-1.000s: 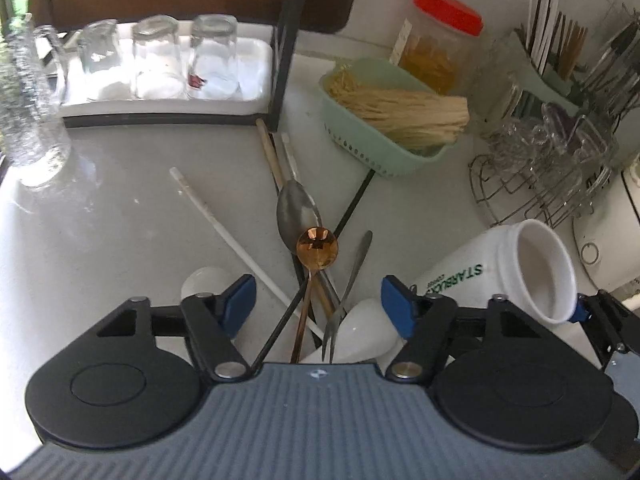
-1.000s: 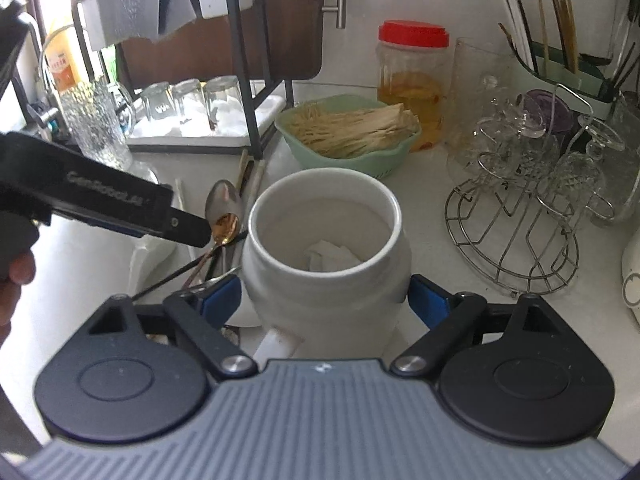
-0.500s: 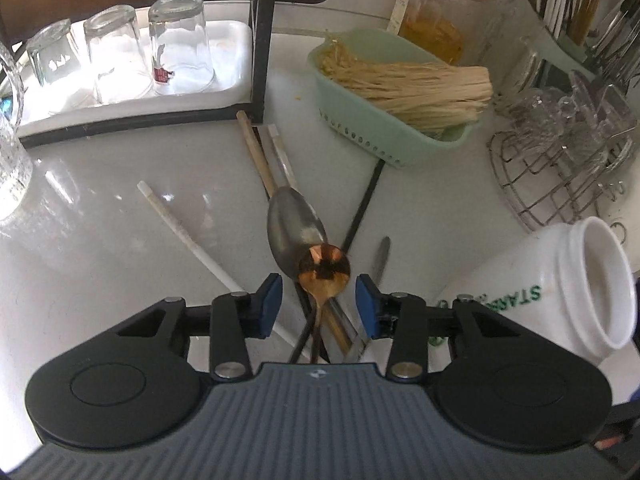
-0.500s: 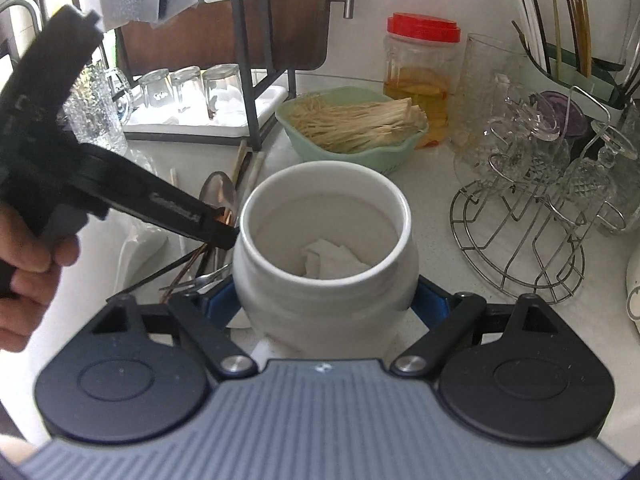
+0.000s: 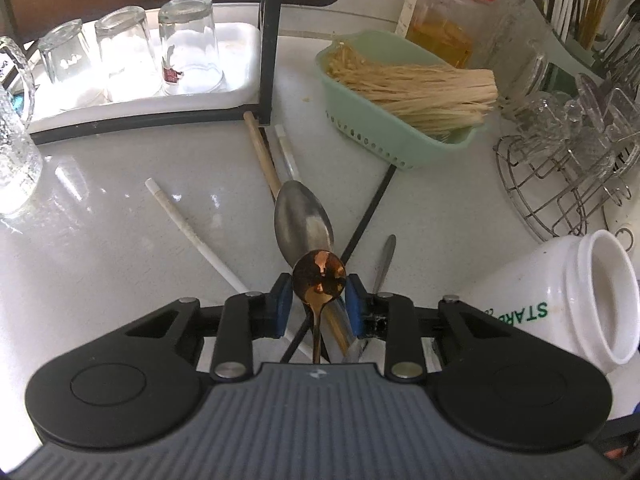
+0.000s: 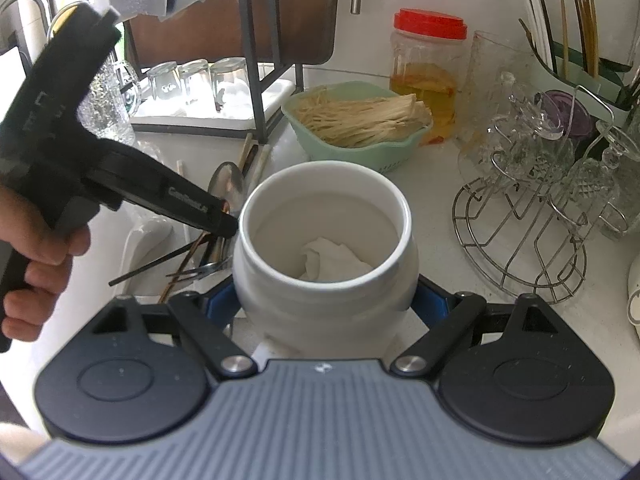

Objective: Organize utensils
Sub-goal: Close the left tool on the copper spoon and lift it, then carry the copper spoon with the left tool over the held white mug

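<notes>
The left claw (image 5: 316, 306) has just been closing over a heap of utensils on the white bench (image 5: 100, 248), and its blue pads now stand narrowly apart on either side of the copper spoon (image 5: 319, 276). The spoon's bowl sits between the pads; whether they already press on it I cannot tell. Its handle runs back under the claw, over a steel spoon (image 5: 304, 220), a wooden chopstick (image 5: 262, 152), a white chopstick (image 5: 188, 232), a black chopstick (image 5: 368, 208) and a fork (image 5: 386, 258) that lie crossed beneath it.

The right claw (image 6: 326, 304) grips the white jar (image 6: 326, 240) by its sides, wide apart around the body. The jar stands tilted just beside the heap, mouth open, with a crumpled white paper (image 6: 332, 260) inside. A hand (image 6: 32, 248) holds the left claw's handle at the left of that view.

Behind the heap stand a green basket (image 5: 372, 136) of noodles, a red-lidded tub (image 5: 444, 24), a wire rack (image 5: 560, 184) and a tray (image 5: 240, 92) with three upturned glasses (image 5: 188, 44).
</notes>
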Available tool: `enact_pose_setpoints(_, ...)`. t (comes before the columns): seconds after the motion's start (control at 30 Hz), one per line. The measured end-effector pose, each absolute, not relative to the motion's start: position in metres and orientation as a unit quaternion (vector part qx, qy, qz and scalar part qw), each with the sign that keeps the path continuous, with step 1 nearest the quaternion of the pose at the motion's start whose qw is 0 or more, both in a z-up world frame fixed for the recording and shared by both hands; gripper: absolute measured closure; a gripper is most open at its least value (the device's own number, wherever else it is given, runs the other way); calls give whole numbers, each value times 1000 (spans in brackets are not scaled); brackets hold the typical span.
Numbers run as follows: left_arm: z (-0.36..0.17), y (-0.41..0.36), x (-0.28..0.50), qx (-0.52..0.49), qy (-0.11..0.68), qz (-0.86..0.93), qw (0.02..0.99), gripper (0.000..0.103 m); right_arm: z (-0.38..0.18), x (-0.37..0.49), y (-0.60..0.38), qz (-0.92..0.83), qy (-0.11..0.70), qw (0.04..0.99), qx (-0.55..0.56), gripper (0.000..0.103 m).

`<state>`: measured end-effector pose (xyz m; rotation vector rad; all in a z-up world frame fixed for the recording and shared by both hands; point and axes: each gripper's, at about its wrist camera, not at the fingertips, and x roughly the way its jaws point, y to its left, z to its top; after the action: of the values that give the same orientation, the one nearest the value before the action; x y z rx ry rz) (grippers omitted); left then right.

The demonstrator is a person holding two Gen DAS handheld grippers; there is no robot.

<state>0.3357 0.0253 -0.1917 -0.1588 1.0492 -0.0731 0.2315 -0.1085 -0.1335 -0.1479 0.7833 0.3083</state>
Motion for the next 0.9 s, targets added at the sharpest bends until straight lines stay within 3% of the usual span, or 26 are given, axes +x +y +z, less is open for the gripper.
enact_pose_setpoints(0.9, -115, -13, 218, -75, 416, -39, 906, 70, -132, 164, -112, 158, 356, 918, -77, 12)
